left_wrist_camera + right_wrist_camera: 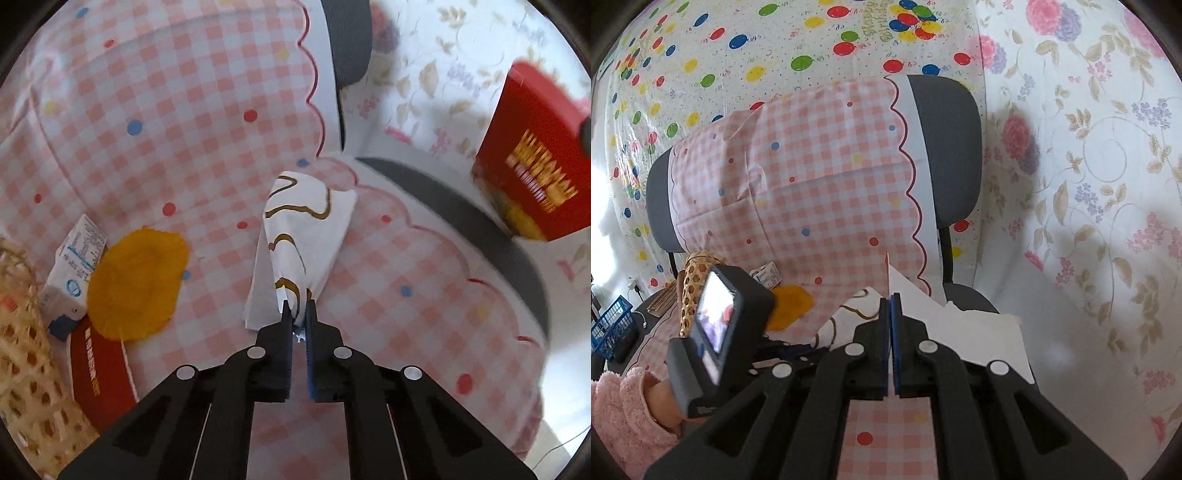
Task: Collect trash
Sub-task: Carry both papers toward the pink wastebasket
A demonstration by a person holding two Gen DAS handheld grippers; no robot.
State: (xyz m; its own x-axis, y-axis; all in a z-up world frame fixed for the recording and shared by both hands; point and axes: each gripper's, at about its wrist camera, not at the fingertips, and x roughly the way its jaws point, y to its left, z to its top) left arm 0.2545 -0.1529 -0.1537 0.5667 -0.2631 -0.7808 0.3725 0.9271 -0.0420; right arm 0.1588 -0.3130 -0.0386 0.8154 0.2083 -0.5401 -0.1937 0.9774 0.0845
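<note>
Left tool (pixel 297 314): closing its jaws on the near, twisted end of the white wrapper (pixel 301 236); the pads are pinching the paper, so it is clamped on the wrapper.
Right tool (pixel 890 306): jaws pressing together on a sheet of the red box (pixel 532 162); the left wrist view is showing that box hanging clear of the seat, at the right.
Where the wrapper is lying: on the gingham cloth (pixel 184 129) covering the seat of the grey chair (pixel 945 140), near the scalloped edge, well apart from the other litter.
Doing the step well: the grip is sitting at the very tip of the paper, so lifting slowly and straight up is advisable, watching for the sheet tearing or sliding out; the right tool should be keeping its box away from the rising wrapper.
Goal for the load: probably the woven basket (pixel 22 354) at the left edge.
Count, wrappers with brown squiggles: one.
Count, red boxes: one held, one more red item (pixel 99 373) lying by the basket.
Count, small white cartons (pixel 72 273): one.
Count, yellow paper rounds (pixel 136 284): one.
Count, baskets: one woven.
</note>
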